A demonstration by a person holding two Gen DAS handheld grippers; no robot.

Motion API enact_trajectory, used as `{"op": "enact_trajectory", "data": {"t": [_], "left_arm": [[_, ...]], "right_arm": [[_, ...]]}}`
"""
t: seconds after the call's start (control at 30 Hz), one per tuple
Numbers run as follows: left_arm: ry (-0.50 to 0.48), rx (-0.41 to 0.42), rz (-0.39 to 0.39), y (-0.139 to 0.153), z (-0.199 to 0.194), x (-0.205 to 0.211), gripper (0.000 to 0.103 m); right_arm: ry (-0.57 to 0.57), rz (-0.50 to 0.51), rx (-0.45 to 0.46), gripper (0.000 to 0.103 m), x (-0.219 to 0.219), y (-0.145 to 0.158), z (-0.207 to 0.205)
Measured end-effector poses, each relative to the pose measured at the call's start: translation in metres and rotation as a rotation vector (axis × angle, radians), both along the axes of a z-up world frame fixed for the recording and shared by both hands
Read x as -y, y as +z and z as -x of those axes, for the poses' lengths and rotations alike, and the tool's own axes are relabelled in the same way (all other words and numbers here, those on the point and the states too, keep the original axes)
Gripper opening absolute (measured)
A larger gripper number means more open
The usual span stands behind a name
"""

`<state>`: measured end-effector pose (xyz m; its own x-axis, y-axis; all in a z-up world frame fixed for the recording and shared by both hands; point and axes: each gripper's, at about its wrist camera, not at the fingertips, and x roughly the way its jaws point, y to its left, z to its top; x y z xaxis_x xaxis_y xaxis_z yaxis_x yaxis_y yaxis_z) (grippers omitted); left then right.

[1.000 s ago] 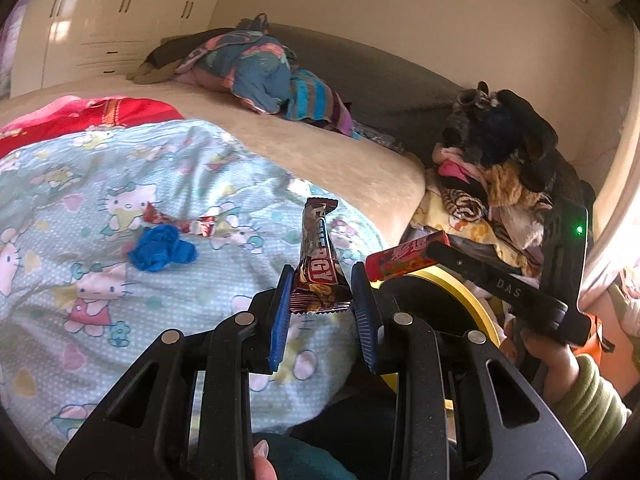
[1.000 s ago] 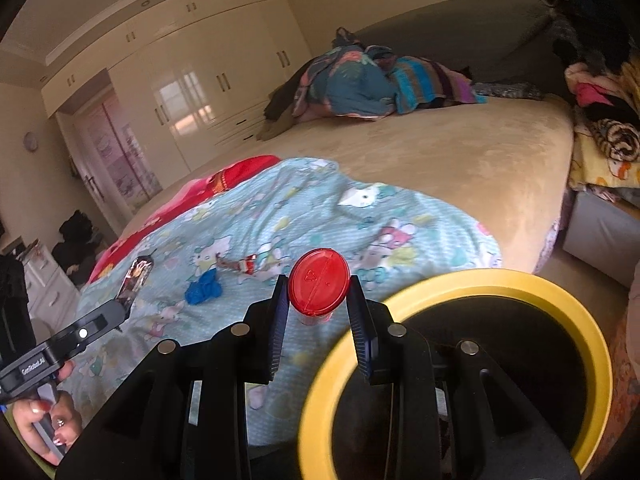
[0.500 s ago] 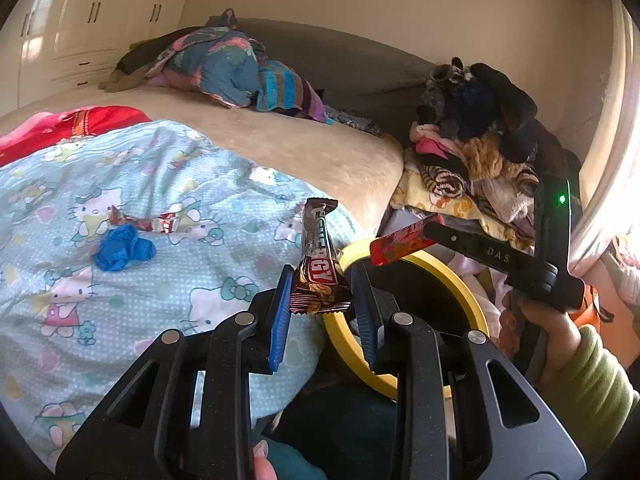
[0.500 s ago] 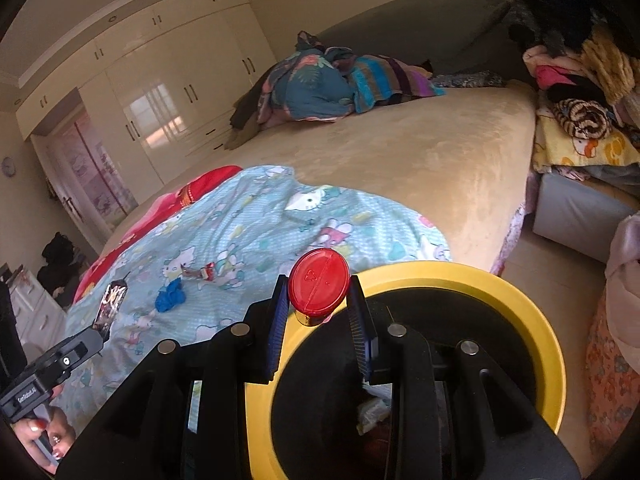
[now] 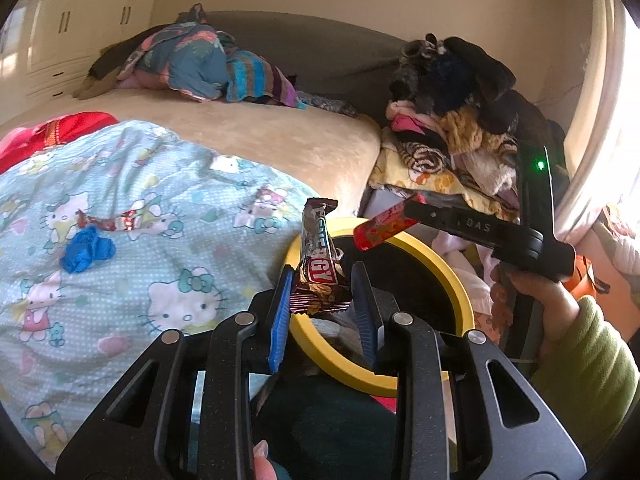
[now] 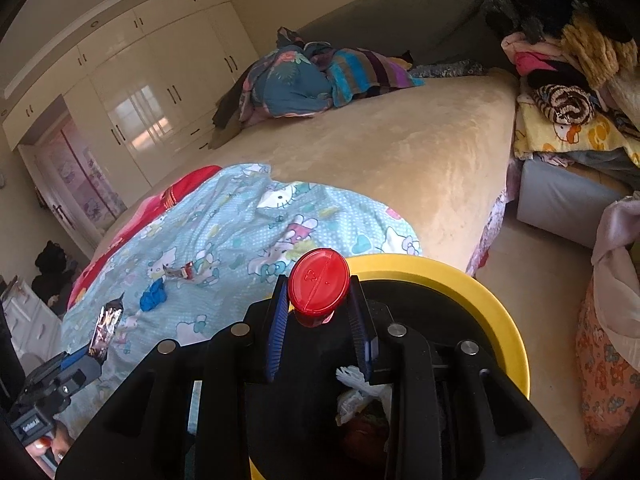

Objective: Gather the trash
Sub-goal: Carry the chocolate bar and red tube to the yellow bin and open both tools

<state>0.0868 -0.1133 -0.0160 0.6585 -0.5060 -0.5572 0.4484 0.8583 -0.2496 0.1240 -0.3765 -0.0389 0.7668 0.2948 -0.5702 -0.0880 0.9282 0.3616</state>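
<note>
Overlooking cartoon-print blanket (image 5: 168, 208), beige bed (image 6: 400, 152)

Warm daylight, strong fisheye bend in both views.
Light pours in from the blown-out window (image 5: 628, 92) at the right edge; glossy wardrobe doors (image 6: 140, 108) carry a bright reflection, the frame corners go black, and the foreground stays dark yet sharp.

Brown energy-bar wrapper (image 5: 320, 264) with red-and-white lettering. Red bottle (image 6: 318, 286), red cap. Bin (image 6: 500, 312): yellow rim, black inside. Blanket (image 5: 160, 208) light blue, white dots, Hello Kitty print. Blue crumpled scrap (image 5: 87, 249); red-silver wrapper (image 5: 110, 222) beside it. Beige bedspread (image 5: 288, 136). Sleeve (image 5: 592, 368) olive green. Gripper pads (image 5: 280, 320) blue.
</note>
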Motion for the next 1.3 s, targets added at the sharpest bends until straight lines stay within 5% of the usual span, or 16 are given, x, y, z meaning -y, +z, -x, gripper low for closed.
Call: {"op": "enact_trajectory", "data": {"t": [0.47, 0.93, 1.0, 1.13, 1.3], "left_arm": [[-0.132, -0.031, -0.086, -0.024, 0.003, 0.057, 0.023], [-0.147, -0.05, -0.136, -0.038, -0.02, 0.09, 0.024], [-0.132, -0.053, -0.132, -0.038, -0.024, 0.088, 0.037], [-0.098, -0.049, -0.093, -0.032, -0.027, 0.077, 0.087], [-0.031, -0.056, -0.069, -0.028, -0.027, 0.06, 0.093]], "right_arm": [[-0.022, -0.001, -0.052, 0.028, 0.017, -0.011, -0.002], [-0.022, -0.041, -0.108, 0.029, 0.037, -0.022, -0.004], [-0.01, -0.034, -0.123, 0.031, 0.035, -0.024, -0.005], [-0.008, -0.021, -0.113, 0.054, 0.03, -0.023, -0.005], [-0.013, -0.003, -0.08, 0.063, 0.023, -0.016, -0.004]]}}
